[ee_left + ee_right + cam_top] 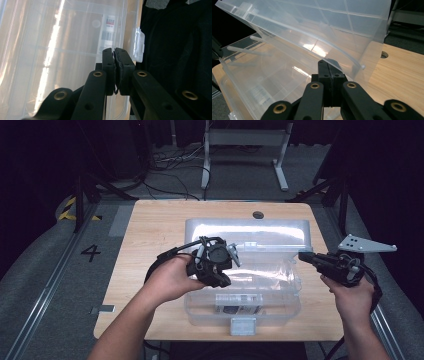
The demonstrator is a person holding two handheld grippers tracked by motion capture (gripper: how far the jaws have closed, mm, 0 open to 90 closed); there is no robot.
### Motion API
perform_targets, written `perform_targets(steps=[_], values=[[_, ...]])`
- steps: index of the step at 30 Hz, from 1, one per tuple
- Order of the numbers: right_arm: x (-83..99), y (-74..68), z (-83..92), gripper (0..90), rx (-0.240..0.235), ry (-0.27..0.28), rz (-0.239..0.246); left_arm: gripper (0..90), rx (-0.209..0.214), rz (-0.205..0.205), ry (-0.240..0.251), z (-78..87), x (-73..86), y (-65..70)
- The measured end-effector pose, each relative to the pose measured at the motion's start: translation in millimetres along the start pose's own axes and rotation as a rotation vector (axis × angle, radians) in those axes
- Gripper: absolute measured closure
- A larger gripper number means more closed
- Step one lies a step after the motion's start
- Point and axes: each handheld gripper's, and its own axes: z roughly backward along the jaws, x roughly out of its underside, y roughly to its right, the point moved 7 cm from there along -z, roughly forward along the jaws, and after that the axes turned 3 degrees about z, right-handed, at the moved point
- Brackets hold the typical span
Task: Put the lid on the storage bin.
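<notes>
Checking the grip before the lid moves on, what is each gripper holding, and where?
Neither visibly holds anything. The left gripper is shut over the clear box; the right gripper is shut beneath the raised lid, maybe touching it.

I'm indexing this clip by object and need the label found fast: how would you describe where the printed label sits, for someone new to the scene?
Start at the light wooden table, where a clear plastic storage box stands with its clear hinged lid raised. Look at the box's front wall, just above the clear plastic latch on the near edge. The white barcode label is stuck there, the one opaque, printed patch on the see-through box.
</notes>
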Motion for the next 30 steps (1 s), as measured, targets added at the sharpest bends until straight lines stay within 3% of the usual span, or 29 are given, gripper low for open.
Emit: perform_targets(steps=[28, 30], values=[[1.7, -0.5, -1.9, 90.0, -0.002, -0.015, 0.003, 84.9, -0.053, 0.127, 0.047, 29.6, 53.6, -16.4], [2.0, -0.7, -1.8, 90.0, -0.003, -0.017, 0.004, 84.8, -0.06, 0.158, 0.062, 32.2, 61.4, -18.1]])
